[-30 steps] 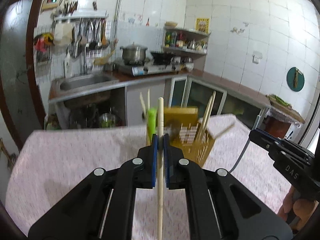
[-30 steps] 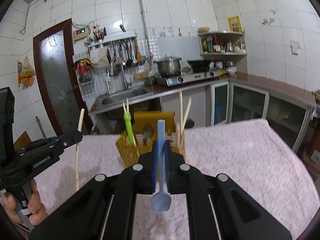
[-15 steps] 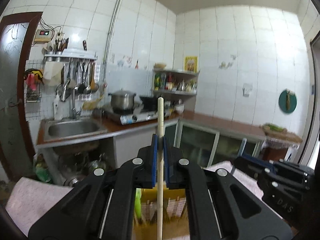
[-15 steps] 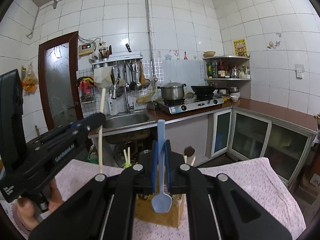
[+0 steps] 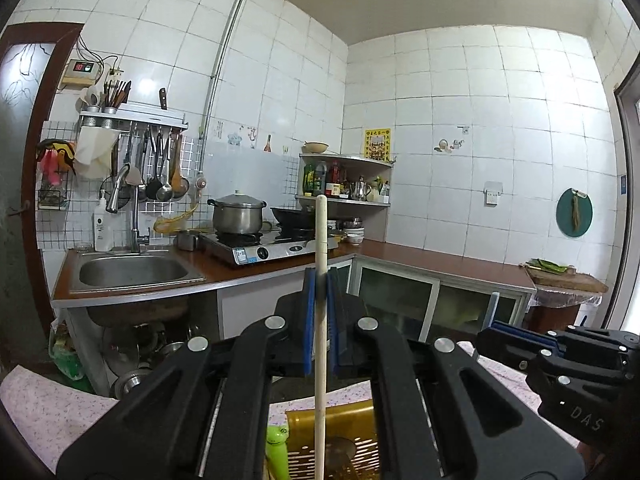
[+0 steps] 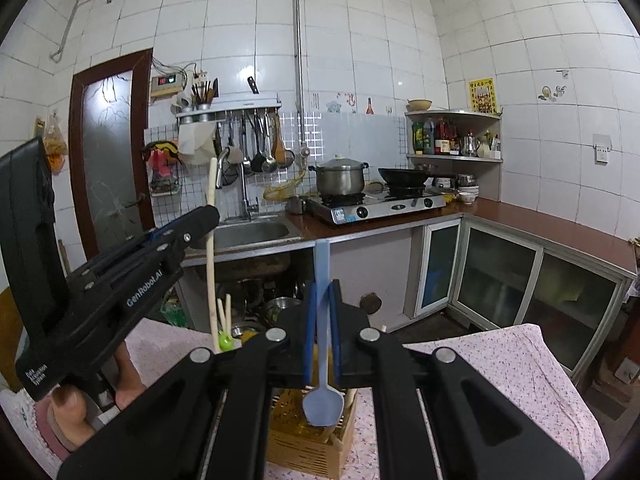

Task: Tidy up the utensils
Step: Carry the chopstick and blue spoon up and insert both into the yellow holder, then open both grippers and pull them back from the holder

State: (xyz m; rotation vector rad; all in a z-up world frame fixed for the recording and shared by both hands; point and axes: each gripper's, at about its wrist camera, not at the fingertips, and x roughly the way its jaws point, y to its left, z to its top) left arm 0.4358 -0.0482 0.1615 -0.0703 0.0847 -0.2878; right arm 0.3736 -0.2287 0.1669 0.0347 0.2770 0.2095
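Observation:
My left gripper (image 5: 320, 280) is shut on a pale wooden chopstick (image 5: 321, 360), held upright with its lower end over the yellow slotted utensil holder (image 5: 332, 444). My right gripper (image 6: 321, 292) is shut on a light blue plastic spoon (image 6: 322, 396), bowl down just above the same yellow holder (image 6: 308, 436). The holder stands on the floral tablecloth (image 6: 512, 372) and holds green-topped chopsticks (image 6: 225, 340). The left gripper with its chopstick (image 6: 211, 248) shows at the left of the right wrist view. The right gripper (image 5: 520, 340) shows at the right of the left wrist view.
Beyond the table's far edge runs a kitchen counter with a steel sink (image 5: 132, 272), a gas stove with a pot (image 5: 238, 216) and a wok. A corner shelf (image 5: 344, 184) carries bottles. A brown door (image 6: 104, 152) stands at the left.
Both grippers have risen and tilted up, so the holder has dropped to the bottom of both views. The chopstick and the spoon now hang right over the holder. Both grips are unchanged.

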